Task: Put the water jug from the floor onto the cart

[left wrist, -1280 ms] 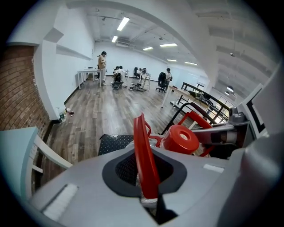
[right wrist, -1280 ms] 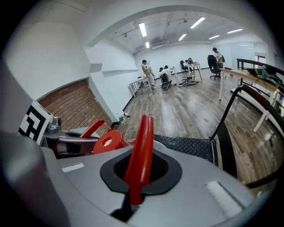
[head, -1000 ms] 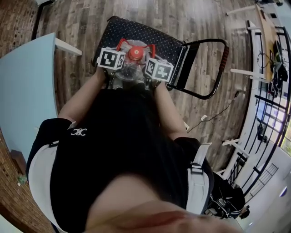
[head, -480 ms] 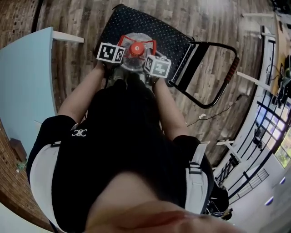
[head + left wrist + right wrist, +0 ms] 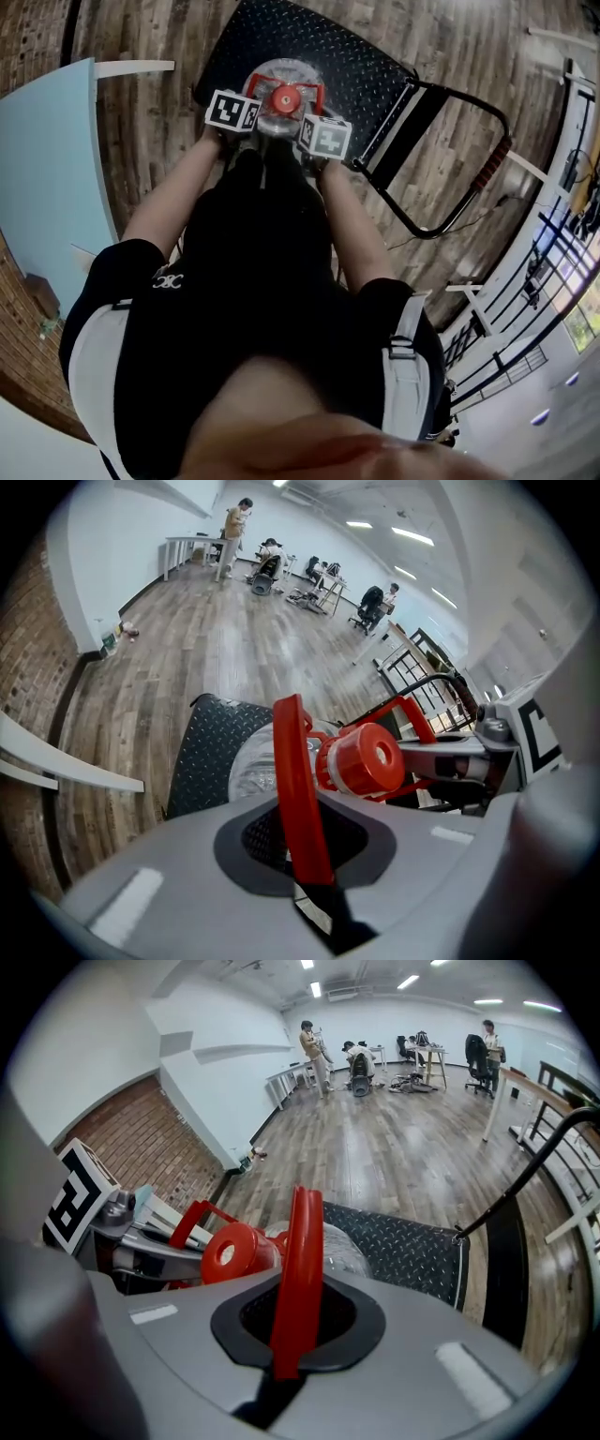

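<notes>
Gripping status: both clamped. The left hand-held gripper (image 5: 302, 850) has its jaws pinched on one red handle strap (image 5: 296, 780) of the water jug (image 5: 281, 73). The right hand-held gripper (image 5: 292, 1335) is pinched on the other red handle strap (image 5: 300, 1269). Each strap stands upright out of its jaw pads.

The red cap (image 5: 281, 98) sits between the two straps, and the marker cubes (image 5: 232, 111) flank it on either side in the head view.

Jug location: over the black diamond-plate cart deck (image 5: 361, 66), at the deck edge nearest the person. The push handle (image 5: 469, 183) is at the far right end. Can't tell whether the jug base touches the deck. Both grippers point steeply down, and the person's arms (image 5: 173, 197) reach forward over the wood floor (image 5: 155, 112).
</notes>
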A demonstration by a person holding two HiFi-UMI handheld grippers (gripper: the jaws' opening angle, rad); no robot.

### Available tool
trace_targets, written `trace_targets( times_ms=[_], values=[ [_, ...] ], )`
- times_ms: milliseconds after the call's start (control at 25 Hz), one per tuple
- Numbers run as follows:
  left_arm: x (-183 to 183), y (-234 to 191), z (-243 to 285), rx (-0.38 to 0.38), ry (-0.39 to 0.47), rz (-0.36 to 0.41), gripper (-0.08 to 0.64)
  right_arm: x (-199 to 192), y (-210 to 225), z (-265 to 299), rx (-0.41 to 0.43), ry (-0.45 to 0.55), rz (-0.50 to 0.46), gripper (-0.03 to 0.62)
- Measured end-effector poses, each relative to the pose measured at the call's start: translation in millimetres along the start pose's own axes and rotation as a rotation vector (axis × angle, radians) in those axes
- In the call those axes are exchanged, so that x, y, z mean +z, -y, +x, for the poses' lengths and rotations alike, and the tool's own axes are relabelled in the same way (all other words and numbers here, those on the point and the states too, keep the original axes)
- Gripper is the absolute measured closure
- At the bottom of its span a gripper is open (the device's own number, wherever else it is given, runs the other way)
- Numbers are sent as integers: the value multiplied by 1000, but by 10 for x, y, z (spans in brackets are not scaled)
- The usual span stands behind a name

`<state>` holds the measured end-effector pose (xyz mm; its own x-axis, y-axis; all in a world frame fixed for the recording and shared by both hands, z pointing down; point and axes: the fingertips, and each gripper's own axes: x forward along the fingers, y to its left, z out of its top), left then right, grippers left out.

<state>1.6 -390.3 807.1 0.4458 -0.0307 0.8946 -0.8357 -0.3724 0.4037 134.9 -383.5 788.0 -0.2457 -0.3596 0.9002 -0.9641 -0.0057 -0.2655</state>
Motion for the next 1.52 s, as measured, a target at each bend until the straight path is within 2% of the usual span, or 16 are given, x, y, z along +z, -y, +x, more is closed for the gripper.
trace_targets(
  times_ms=[160,280,560,600,720,880,960,1120,1240,1280,1320,1360,1520],
  values=[
    [-121,-47,190,-10,-34,-58,522,-149,96,210,-14,-32,-42,569],
    [-218,-40,279,-13,-54,-72,525,-214,206,254,-46,-25,-51,577],
    [-257,-14,286,-14,-31,-112,522,-321,296,248,-64,-50,-61,568],
    [-254,18,283,-20,-28,-104,517,-325,290,245,-63,-52,-65,558],
    [-240,94,271,-25,-14,-73,485,-349,299,227,-53,-61,-47,473],
    [-211,146,176,-16,26,-44,422,-356,365,85,-82,-21,-33,422],
    [-171,157,78,-8,51,-30,411,-332,375,-11,-100,16,-41,402],
    [21,205,-160,5,118,-2,419,-137,431,-226,-148,121,-79,402],
    [-11,338,-398,-1,147,1,517,-54,473,-548,-198,205,-78,449],
    [5,368,-493,2,167,6,551,4,465,-663,-201,243,-62,492],
    [90,386,-593,7,202,17,558,124,444,-766,-193,294,-44,549],
    [249,396,-702,12,251,33,558,305,406,-858,-170,357,-28,577],
    [848,523,-1251,53,460,99,560,985,97,-1363,-37,580,-23,578]
  ],
)
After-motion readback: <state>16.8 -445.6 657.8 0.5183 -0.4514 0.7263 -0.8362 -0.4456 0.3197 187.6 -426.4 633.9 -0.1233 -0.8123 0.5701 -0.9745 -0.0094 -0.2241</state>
